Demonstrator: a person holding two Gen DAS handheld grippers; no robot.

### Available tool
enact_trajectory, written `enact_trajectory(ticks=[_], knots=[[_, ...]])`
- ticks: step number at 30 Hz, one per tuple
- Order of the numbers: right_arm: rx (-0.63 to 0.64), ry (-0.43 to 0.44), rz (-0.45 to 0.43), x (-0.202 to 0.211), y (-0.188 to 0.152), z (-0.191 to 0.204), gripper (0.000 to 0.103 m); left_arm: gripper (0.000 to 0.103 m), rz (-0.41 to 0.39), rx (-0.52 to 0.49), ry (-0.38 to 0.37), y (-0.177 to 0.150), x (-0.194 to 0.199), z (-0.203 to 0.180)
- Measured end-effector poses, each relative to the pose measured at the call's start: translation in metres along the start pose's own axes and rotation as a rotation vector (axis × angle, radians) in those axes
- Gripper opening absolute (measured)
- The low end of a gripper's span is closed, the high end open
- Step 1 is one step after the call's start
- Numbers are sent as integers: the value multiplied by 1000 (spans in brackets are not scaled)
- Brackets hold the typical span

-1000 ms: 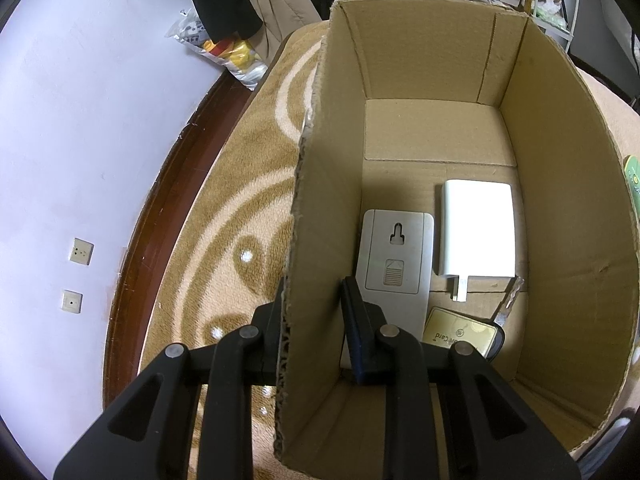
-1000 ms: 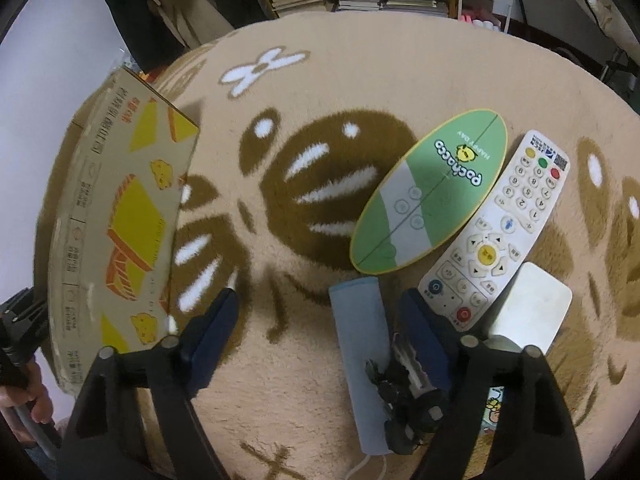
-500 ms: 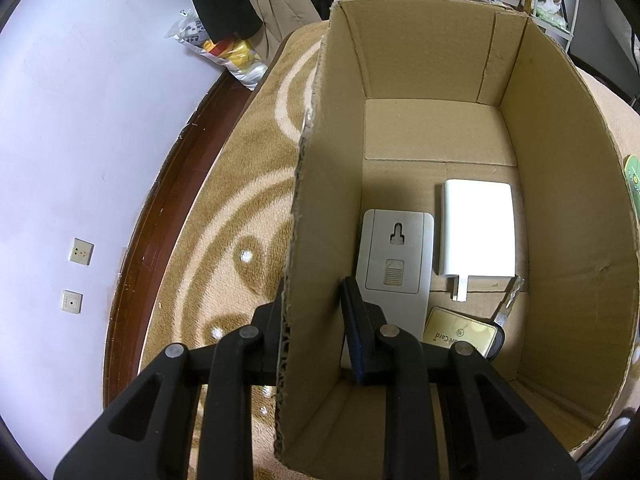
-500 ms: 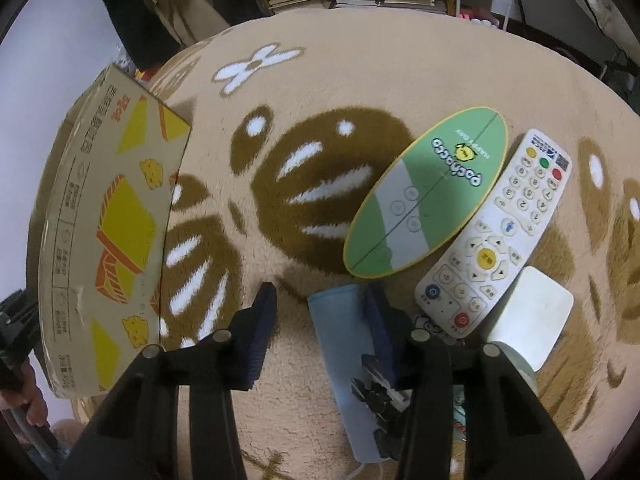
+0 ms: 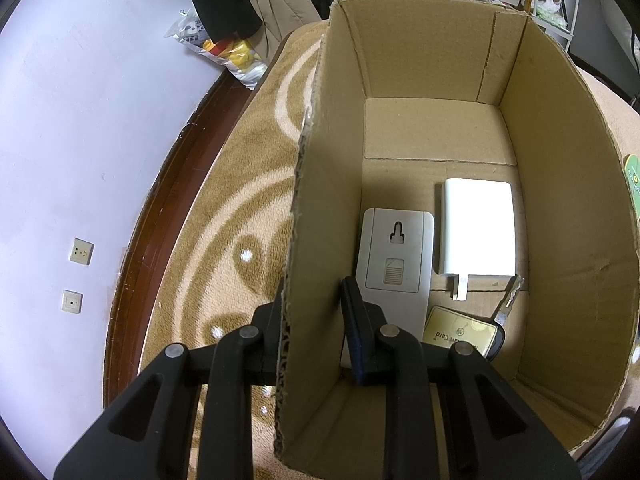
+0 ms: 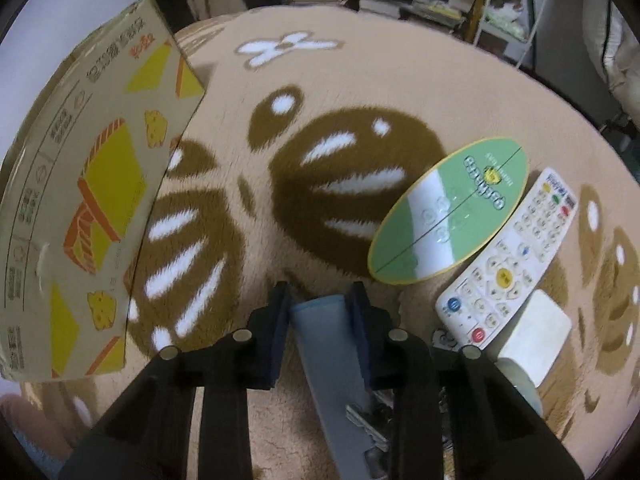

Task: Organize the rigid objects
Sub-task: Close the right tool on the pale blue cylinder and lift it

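Blue-grey remote (image 6: pixel 320 340) sits lengthwise between my right gripper (image 6: pixel 318 300) jaws, on the carpet (image 6: pixel 328 92).
Looks like a stiff plastic bar, light, probably a bit slick, so I'd take it across its narrow width near the far end, which is where the jaws are: closed in on both long sides, looks like pinching, can't swear to contact. A key bunch (image 6: pixel 372 424) lies on its near end and could drag along. My left gripper (image 5: pixel 310 316) straddles the left wall of the cardboard box (image 5: pixel 328 184), jaws not fully closed, steadying it I think. Box is off to the left.
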State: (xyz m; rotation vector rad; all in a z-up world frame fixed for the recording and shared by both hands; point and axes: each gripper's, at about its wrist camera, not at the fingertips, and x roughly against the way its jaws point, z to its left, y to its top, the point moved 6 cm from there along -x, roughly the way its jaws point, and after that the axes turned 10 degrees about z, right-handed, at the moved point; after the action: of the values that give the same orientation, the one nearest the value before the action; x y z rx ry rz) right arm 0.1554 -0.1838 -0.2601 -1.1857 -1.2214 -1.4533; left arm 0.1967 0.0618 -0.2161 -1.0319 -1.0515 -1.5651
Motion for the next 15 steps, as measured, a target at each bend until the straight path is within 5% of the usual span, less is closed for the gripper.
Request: enact_trajectory(ticks=[15], knots=[[-30,18,-270,72,21,10,29,24,1,6,-6,0,-1,-1]])
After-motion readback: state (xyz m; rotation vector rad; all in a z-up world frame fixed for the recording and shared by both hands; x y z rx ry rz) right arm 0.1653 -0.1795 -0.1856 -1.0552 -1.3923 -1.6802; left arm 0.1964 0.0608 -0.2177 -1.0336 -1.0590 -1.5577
